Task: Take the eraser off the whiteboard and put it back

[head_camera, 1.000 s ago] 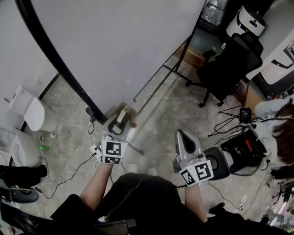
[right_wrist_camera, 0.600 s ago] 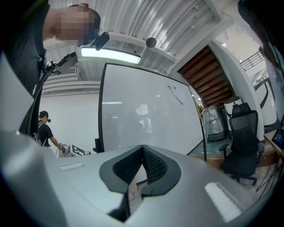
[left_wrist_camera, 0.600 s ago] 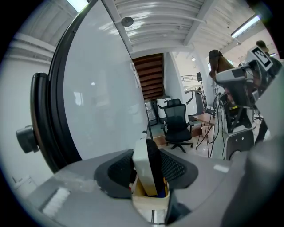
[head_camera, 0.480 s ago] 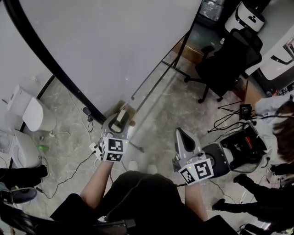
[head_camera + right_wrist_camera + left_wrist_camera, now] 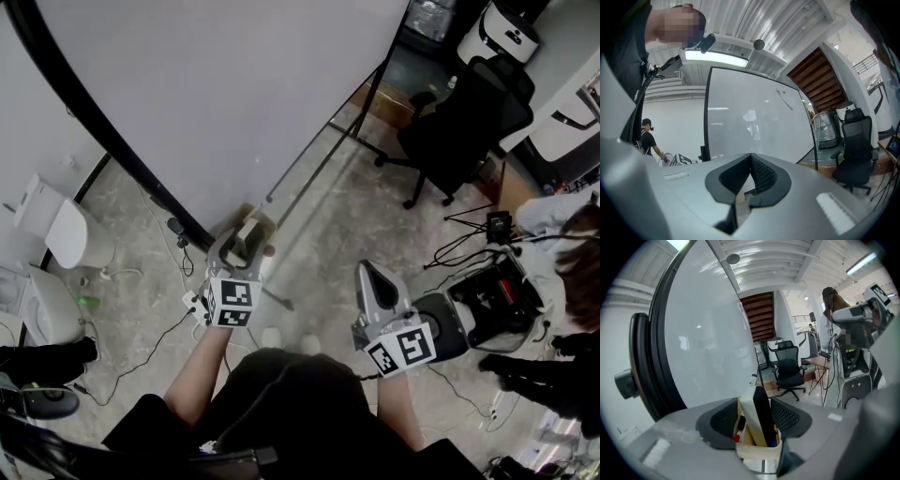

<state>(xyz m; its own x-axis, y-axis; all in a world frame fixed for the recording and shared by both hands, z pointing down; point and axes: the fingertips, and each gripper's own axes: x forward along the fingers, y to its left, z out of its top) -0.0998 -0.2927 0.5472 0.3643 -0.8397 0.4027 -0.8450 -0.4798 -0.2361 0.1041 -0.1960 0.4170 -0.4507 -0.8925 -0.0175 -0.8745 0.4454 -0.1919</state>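
The eraser, beige with a black felt face, stands on end in a small beige holder among several markers. My left gripper straddles it, and its jaws are opening, with gaps showing on both sides of the eraser. In the head view the left gripper sits at the whiteboard's lower edge, with the eraser between its jaws. My right gripper hangs apart to the right, shut on nothing, its pads meeting in front of the whiteboard.
The whiteboard's black frame and stand legs run across the floor. A black office chair stands at the upper right and a black machine at the right. Cables and white devices lie at the left. A person stands at the right edge.
The left gripper sank a little with the eraser into the holder, and its jaws have spread wider around it. The right gripper kept still.
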